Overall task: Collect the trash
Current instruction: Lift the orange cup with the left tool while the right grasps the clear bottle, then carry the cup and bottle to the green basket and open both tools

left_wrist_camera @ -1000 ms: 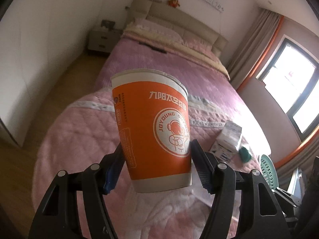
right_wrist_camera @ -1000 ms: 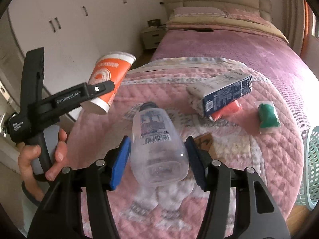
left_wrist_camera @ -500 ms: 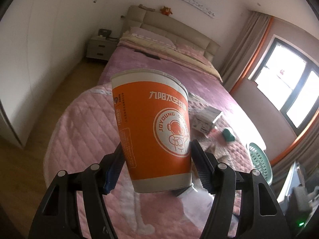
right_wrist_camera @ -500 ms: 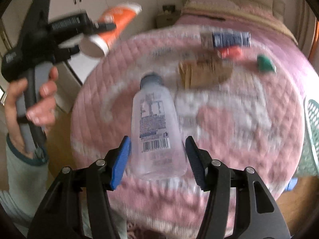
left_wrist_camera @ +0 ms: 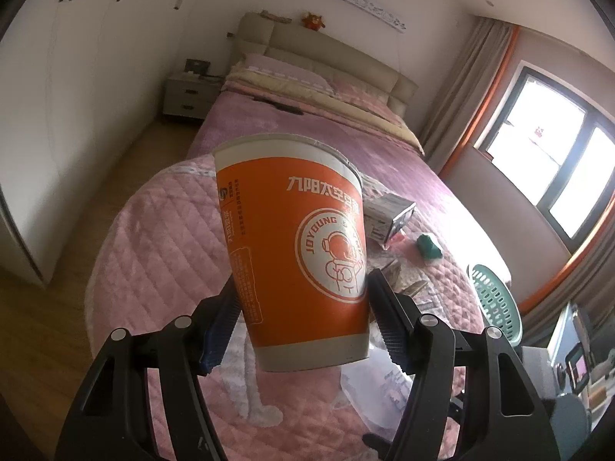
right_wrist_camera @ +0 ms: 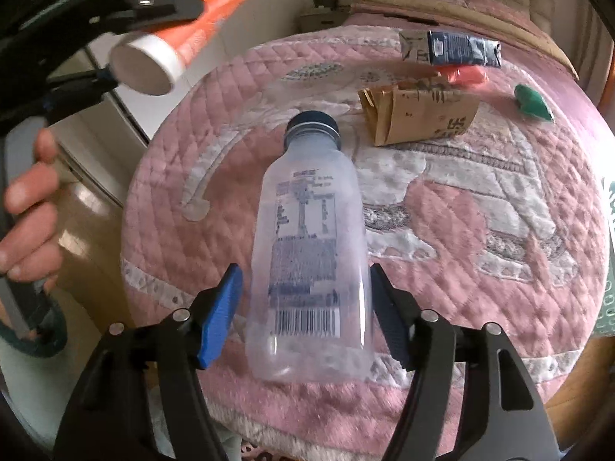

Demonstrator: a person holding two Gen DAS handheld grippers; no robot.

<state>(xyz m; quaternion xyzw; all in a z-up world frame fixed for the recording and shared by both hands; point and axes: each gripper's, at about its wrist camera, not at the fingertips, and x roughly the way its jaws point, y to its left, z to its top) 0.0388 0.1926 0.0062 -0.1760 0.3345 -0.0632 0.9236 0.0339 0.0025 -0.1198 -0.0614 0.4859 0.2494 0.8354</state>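
While the left gripper [left_wrist_camera: 303, 322] stays clamped on the orange paper cup [left_wrist_camera: 300, 269], holding it upright in the air above the pink quilt [left_wrist_camera: 161, 253], the real change is on the right. Right gripper [right_wrist_camera: 303, 307] jaws have just been opening: the clear plastic bottle [right_wrist_camera: 307, 253] is between them, but there's a visible gap at the blue left pad and the bottle looks to be lying on the quilt at the near edge of the bed, cap pointing away. A second ago it was pinched tight and carried in the air, so this reads as a release, or a drop.

Odd for trash collection, since the green basket [left_wrist_camera: 496, 299] sits off to the right, beside the bed, not under the bottle. Brown paper bag [right_wrist_camera: 419, 115], blue carton [right_wrist_camera: 461, 48] and green wrapper [right_wrist_camera: 532, 103] are uncollected farther up the quilt. Likely a re-grip comes next, but can't tell.
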